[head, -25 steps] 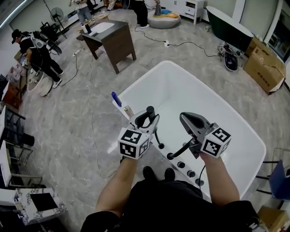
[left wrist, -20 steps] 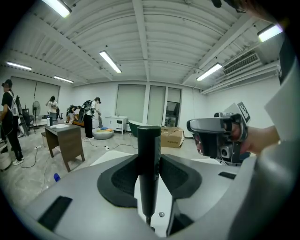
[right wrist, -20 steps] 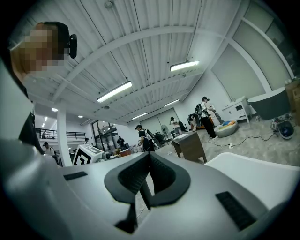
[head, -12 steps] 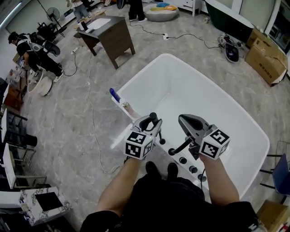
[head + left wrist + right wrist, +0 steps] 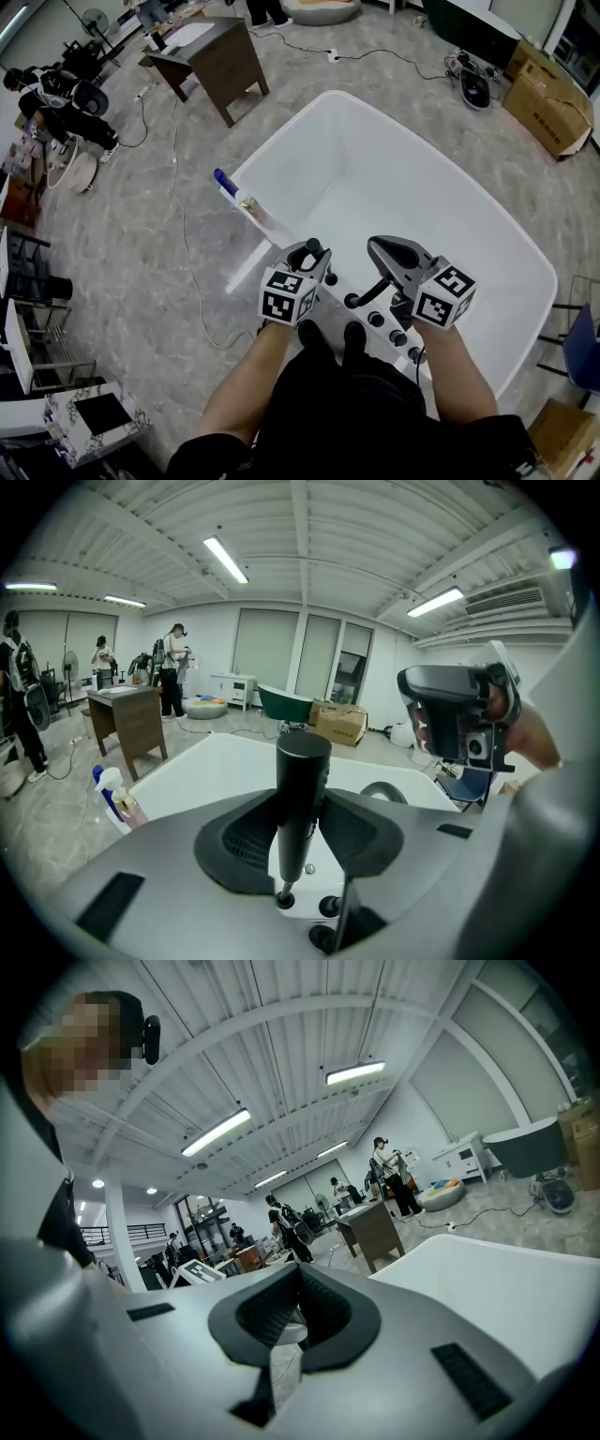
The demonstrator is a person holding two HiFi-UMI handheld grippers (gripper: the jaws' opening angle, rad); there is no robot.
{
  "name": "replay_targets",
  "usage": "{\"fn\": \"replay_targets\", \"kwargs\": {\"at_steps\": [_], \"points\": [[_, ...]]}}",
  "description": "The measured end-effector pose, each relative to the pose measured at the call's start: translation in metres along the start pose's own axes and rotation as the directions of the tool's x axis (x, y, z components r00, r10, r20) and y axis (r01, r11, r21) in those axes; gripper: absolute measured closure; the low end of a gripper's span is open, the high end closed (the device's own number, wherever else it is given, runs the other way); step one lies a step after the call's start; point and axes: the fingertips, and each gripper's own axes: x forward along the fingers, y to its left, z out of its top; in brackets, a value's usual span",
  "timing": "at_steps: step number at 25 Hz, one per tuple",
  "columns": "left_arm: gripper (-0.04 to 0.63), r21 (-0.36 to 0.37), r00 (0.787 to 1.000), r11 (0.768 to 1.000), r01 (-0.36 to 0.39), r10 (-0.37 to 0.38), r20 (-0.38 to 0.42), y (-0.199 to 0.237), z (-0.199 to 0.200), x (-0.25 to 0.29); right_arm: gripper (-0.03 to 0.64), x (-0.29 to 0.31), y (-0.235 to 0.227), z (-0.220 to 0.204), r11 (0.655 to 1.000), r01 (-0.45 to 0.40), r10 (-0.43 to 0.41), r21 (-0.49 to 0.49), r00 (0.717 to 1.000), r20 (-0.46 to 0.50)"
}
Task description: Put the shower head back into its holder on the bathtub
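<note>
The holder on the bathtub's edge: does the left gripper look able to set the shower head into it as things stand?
Probably yes: the left gripper holds the shower head upright, its lower end right at the holder, nothing between.

We note the bathtub white and the shower head black. Left gripper and right gripper are grey with black pads, each carrying black-and-white square markers. Floor is grey, marble-veined. Spray bottle has a blue cap. Cabinet is dark brown.
</note>
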Motion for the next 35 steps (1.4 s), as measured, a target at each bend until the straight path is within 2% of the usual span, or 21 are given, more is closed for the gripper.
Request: {"fn": "replay_targets", "kwargs": {"at_steps": [11,21,32,35], "points": [[0.446,-0.024,0.99,1.0,0.005,-0.008,-0.142,0.003,-0.059,0.023,0.6,-0.009,0.012,-0.015,1.0,-0.003,0.004,0.009,0.999,-0.038],[0.445,-0.013,0.97,1.0,0.024,-0.026,-0.242,0.002,-0.103,0.045,0.6,-0.024,0.005,-0.031,0.997,0.05,-0.047,0.051,0.998,-0.052],[0.445,-0.009,0.949,0.999,0.041,-0.042,-0.313,0.0,-0.141,0.063,0.6,-0.029,-0.003,-0.053,0.995,0.083,-0.079,0.047,0.992,-0.096],[0.445,0.001,0.953,0.999,0.038,-0.036,-0.3,0.001,-0.144,0.069,0.6,-0.03,-0.006,-0.056,0.995,0.088,-0.083,0.051,0.991,-0.1]]}}
